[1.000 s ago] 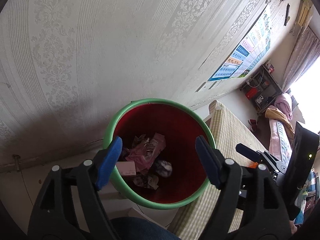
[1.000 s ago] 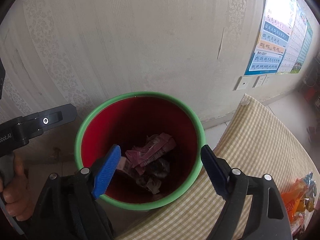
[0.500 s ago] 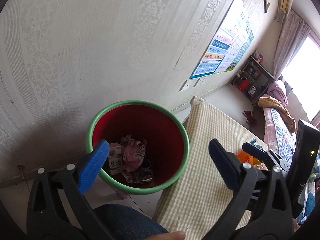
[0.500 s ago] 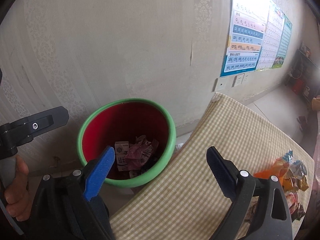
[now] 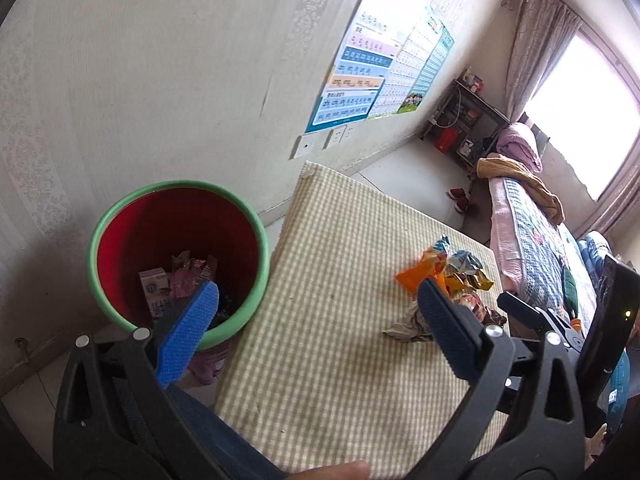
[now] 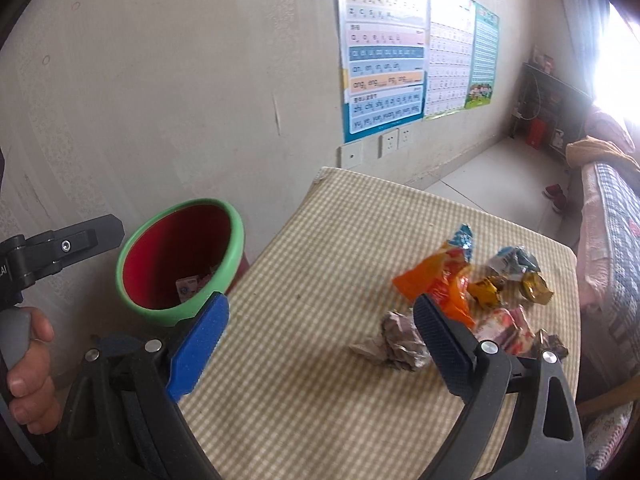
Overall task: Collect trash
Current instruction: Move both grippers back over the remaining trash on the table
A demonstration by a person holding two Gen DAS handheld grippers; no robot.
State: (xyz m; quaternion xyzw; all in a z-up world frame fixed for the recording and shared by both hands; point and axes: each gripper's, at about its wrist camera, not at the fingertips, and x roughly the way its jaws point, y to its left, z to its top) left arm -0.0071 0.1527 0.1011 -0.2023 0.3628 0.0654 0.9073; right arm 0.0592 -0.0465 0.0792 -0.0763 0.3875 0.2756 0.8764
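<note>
Both the left hand-held gripper (image 5: 316, 316) and right hand-held gripper (image 6: 320, 328) had swung away from the bin (image 5: 178, 258) toward the worktop (image 5: 340, 240), jaws released and empty; more wrappers (image 6: 456, 280) lay there, likely next to collect.

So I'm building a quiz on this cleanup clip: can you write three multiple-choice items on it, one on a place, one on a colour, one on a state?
1. Where does the bin stand?
A. On the table
B. Off the table's edge, by the wall
C. On the bed

2. What colour is the bin's inside?
A. Red
B. Blue
C. Yellow

3. How are the left gripper and right gripper?
A. Both shut on wrappers
B. One holds a carton
C. Both open, empty

Answers:
1. B: the bin sits beyond the edge of the table, near the wall.
2. A: red wall under a green rim.
3. C: nothing lies between either pair of jaws; the wrappers lie on the table.
</note>
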